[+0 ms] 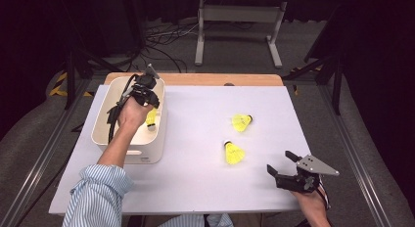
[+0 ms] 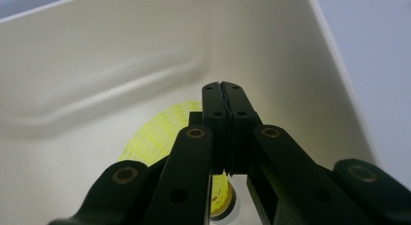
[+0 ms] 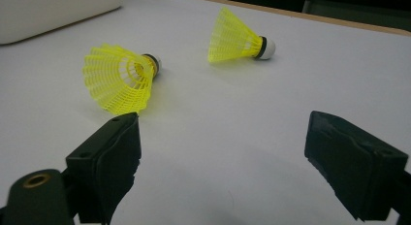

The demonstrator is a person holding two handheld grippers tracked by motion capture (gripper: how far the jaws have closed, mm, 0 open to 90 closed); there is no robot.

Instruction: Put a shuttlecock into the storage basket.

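Note:
My left gripper point(image 1: 147, 97) reaches down into a cream bin point(image 1: 147, 151) at the table's left. Its jaws point(image 2: 224, 89) are shut, and a yellow shuttlecock point(image 2: 160, 133) sits right under them with its skirt edge caught between the pads. That shuttlecock point(image 1: 151, 118) shows inside the bin beside the hand. Two more yellow shuttlecocks lie on the white table: one point(image 1: 242, 122) point(image 3: 237, 40) farther back, one point(image 1: 234, 152) point(image 3: 118, 77) nearer. My right gripper point(image 1: 280, 161) point(image 3: 223, 137) rests open at the front right, pointing at them with nothing between its jaws.
The bin's walls point(image 2: 97, 65) close in around the left jaws. A corner of the bin point(image 3: 48, 11) shows at the far left of the right gripper view. A wooden strip point(image 1: 195, 79) runs along the table's far edge, with a stand and cables on the floor behind.

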